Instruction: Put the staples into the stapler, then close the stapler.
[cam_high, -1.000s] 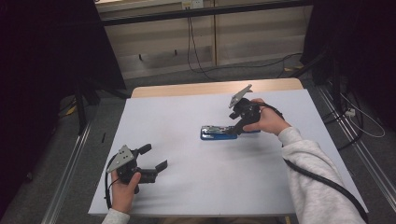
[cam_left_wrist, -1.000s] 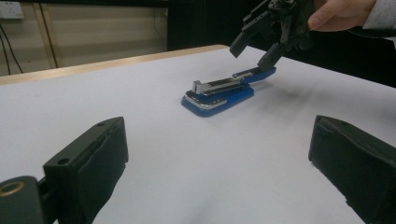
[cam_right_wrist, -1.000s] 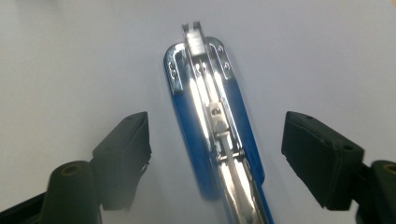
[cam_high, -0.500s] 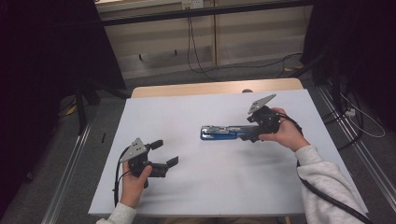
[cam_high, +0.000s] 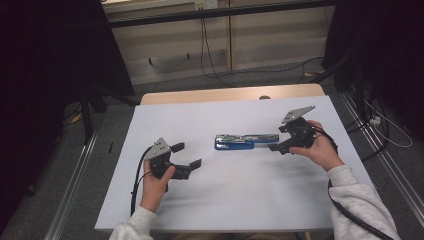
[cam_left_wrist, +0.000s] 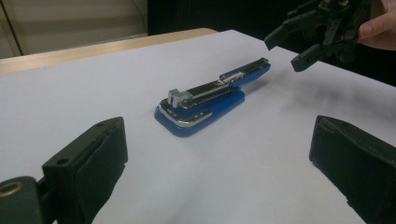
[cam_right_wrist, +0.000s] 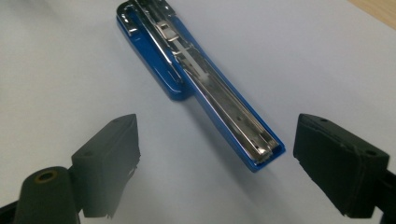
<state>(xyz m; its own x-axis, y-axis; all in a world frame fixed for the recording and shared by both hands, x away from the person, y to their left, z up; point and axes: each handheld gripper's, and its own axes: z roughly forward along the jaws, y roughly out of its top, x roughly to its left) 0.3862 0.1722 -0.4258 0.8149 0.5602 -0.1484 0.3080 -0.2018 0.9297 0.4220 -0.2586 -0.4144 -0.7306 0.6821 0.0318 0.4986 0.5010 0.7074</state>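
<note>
Blue stapler (cam_high: 246, 141) on table between both grippers; jaws wide apart, empty.

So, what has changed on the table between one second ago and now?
The right hand-held gripper let go of the blue and silver metal stapler and drew back to the right, jaws open. The left hand-held gripper, also open, moved forward and inward toward the stapler. The stapler stayed in place on the white table.
</note>
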